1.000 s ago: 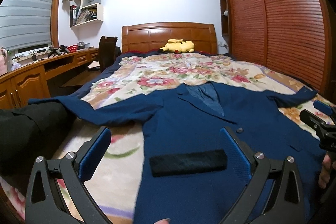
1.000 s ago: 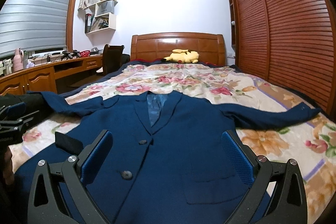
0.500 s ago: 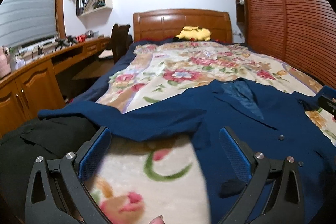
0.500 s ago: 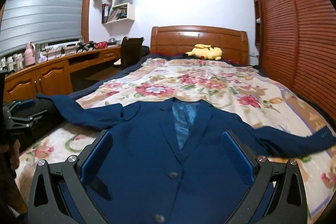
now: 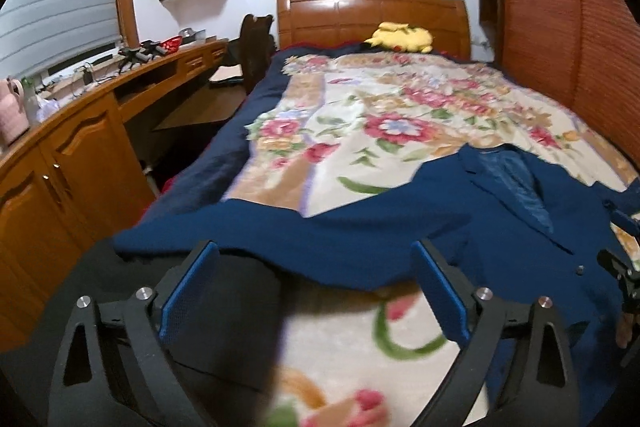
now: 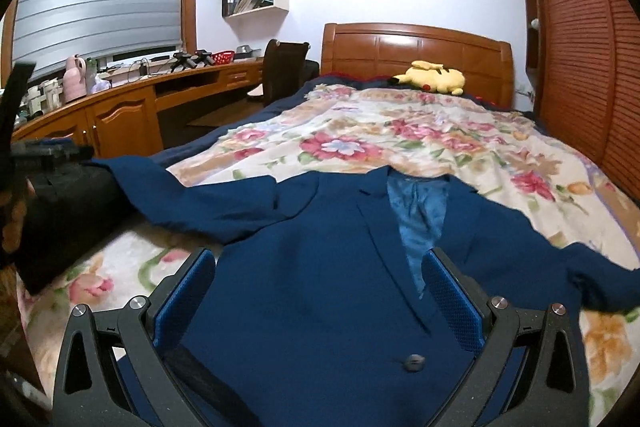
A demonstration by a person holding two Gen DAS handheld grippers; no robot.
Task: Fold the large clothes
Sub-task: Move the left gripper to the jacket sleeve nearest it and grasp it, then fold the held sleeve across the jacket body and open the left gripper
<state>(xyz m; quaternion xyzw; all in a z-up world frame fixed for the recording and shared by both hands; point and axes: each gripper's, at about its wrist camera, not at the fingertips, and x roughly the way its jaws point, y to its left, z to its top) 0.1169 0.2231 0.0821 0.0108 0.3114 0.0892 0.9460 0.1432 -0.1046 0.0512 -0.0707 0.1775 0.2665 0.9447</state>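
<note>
A navy jacket (image 6: pixel 320 267) is lying face up across the floral blanket (image 6: pixel 400 143), filling the lower centre of the right wrist view. The right gripper (image 6: pixel 318 301) is hanging released over its chest; the left gripper (image 5: pixel 316 293) is spreading wide beside a sleeve (image 5: pixel 280 239) lying on a black garment (image 5: pixel 224 311).

bedroom | bed (image 6: pixel 420 143) | wooden headboard (image 6: pixel 416 55) | louvred wardrobe (image 6: pixel 588 39)
</note>
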